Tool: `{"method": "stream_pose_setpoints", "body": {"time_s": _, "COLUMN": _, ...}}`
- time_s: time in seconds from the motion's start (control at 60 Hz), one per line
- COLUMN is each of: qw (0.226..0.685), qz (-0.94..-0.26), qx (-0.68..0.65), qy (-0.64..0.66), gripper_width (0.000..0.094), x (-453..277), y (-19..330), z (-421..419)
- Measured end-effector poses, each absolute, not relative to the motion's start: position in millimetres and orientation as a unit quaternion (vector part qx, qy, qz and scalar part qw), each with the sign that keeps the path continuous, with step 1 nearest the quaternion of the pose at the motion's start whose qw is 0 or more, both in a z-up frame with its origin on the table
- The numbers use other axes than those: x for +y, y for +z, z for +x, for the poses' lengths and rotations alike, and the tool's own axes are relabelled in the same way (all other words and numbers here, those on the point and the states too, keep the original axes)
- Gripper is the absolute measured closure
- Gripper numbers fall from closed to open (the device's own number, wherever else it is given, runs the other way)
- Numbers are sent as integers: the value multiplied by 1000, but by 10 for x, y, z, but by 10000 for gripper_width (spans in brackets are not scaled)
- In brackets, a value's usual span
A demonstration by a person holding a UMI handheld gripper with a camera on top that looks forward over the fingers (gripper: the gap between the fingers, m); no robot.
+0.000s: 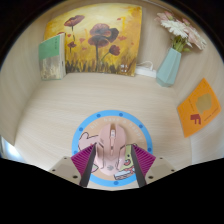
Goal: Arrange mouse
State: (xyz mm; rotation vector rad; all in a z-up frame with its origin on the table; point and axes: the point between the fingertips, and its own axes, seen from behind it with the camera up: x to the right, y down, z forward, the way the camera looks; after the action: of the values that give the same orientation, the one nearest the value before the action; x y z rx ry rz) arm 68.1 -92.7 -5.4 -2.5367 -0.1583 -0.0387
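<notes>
A pale pink-beige mouse (110, 140) lies on a round mouse pad (92, 124) with a blue rim and a cartoon print, on the light table. My gripper (113, 147) is low over the pad with the mouse between its fingers. The left magenta pad (87, 160) sits close against the mouse's side. Between the right magenta pad (137, 160) and the mouse a strip of the printed pad still shows. The gripper is open, and the mouse rests on the pad. The mouse's near end is hidden below the fingers.
At the back a flower painting (97, 42) leans on the wall, with a green book (52, 55) standing to its left. A teal vase (170, 66) of white flowers stands to its right. An orange card (198, 106) lies on the table on the right.
</notes>
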Motion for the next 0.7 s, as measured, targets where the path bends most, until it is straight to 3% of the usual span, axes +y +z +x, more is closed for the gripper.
{"method": "stream_pose_setpoints", "body": {"time_s": 0.417, "qw": 420, "qz": -907, "qx": -18, "qy": -38, "gripper_width": 252, "x": -1262, "y": 1709, "z": 442}}
{"method": "stream_pose_setpoints", "body": {"time_s": 0.567, "qw": 451, "qz": -892, "qx": -8, "qy": -35, "gripper_width": 247, "x": -1492, "y": 2071, "z": 241}}
{"method": "stream_pose_setpoints", "body": {"time_s": 0.7, "qw": 459, "qz": -888, "qx": -8, "qy": -26, "gripper_width": 252, "x": -1688, "y": 2192, "z": 139}}
